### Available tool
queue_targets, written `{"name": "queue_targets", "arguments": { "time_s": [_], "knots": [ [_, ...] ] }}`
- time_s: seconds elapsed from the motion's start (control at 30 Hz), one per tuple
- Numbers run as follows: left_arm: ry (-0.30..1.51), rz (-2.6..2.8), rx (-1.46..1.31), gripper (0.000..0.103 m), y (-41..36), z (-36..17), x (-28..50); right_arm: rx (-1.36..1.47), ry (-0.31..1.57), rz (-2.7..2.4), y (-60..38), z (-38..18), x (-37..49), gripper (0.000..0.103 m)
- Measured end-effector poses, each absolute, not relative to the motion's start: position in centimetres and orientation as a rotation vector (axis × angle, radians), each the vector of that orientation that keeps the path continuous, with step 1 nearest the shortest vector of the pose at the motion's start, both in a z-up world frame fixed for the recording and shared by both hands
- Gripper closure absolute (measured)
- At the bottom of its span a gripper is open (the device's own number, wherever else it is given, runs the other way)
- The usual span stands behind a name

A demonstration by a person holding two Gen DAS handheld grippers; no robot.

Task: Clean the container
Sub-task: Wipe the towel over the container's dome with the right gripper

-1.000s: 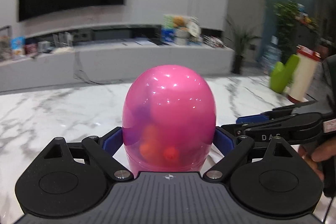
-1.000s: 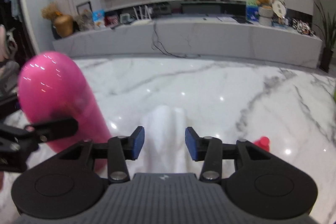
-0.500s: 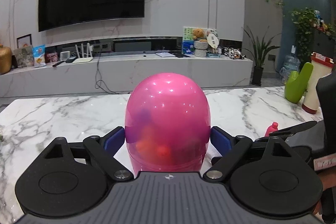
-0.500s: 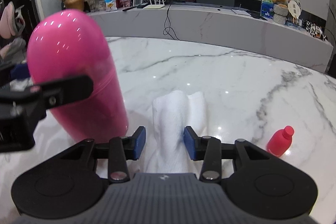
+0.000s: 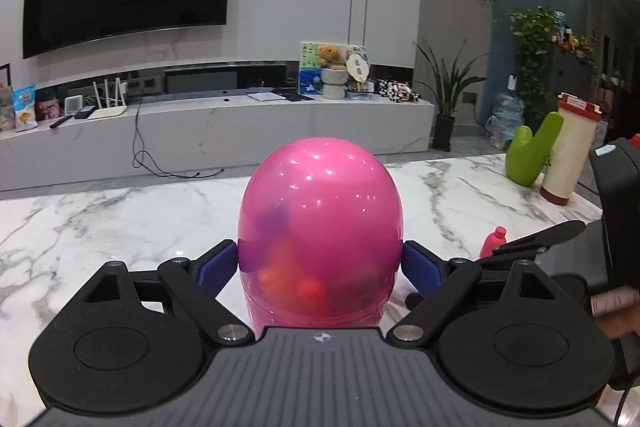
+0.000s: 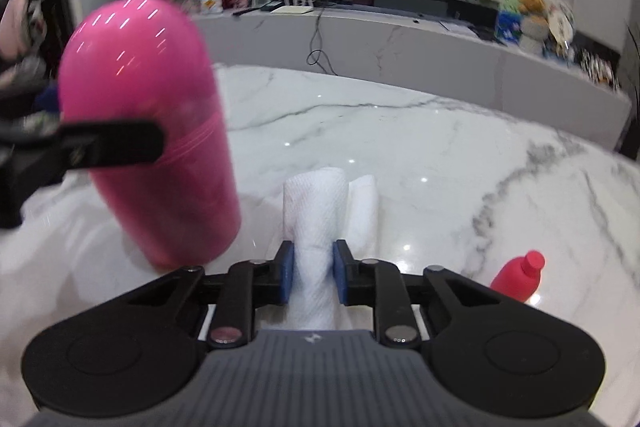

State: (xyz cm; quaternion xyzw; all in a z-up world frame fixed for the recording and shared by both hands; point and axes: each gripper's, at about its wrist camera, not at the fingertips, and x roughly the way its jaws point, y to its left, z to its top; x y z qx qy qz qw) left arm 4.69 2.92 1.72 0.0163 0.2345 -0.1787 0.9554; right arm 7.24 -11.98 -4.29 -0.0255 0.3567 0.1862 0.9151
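Observation:
The container is a glossy pink capsule (image 5: 320, 219) with small coloured things dimly showing inside. My left gripper (image 5: 320, 267) is shut on its sides, holding it above the marble table (image 5: 120, 227). In the right wrist view the capsule (image 6: 148, 131) stands at the left, with a left-gripper finger (image 6: 108, 147) across it. My right gripper (image 6: 313, 277) is shut on a folded white paper towel (image 6: 316, 219), just right of the capsule's base.
A small red bottle (image 6: 518, 277) stands on the table at the right, also seen in the left wrist view (image 5: 493, 241). A green object (image 5: 532, 155) and a cream canister with red lid (image 5: 570, 151) stand at the far right edge.
My right gripper has closed on the paper towel, which lay between open jaws before. The pink capsule has stayed in my left gripper, and the right gripper has come closer to it.

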Motion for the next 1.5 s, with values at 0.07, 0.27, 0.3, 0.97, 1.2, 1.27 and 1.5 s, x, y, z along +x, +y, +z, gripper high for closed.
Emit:
{"name": "queue_targets", "arguments": {
  "time_s": [0.07,0.27,0.3,0.97,1.2,1.27,1.5],
  "knots": [
    [0.475,-0.372,0.033,0.016,3.0,1.7,4.6,0.07,0.72,0.387,-13.3,-3.9,7.6,0.081],
    [0.477,-0.414,0.037,0.016,2.7,1.8,4.3,0.608,0.534,0.538,-19.0,-1.8,8.0,0.081],
    [0.476,-0.42,0.038,0.016,2.6,1.8,4.2,0.689,0.51,0.578,-19.7,-1.8,8.2,0.081],
    [0.478,-0.43,0.032,0.016,2.4,1.5,4.3,0.765,0.753,0.555,-17.4,-5.0,10.6,0.081],
    [0.478,-0.426,0.028,0.016,2.4,1.3,4.1,0.7,0.839,0.502,-15.8,-6.2,11.3,0.081],
    [0.478,-0.425,0.029,0.016,2.4,1.3,4.0,0.67,0.852,0.491,-15.4,-6.4,11.3,0.081],
    [0.525,-0.351,-0.003,0.011,2.2,1.1,3.7,0.569,0.857,0.479,-13.9,-6.3,11.5,0.081]
  ]
}}
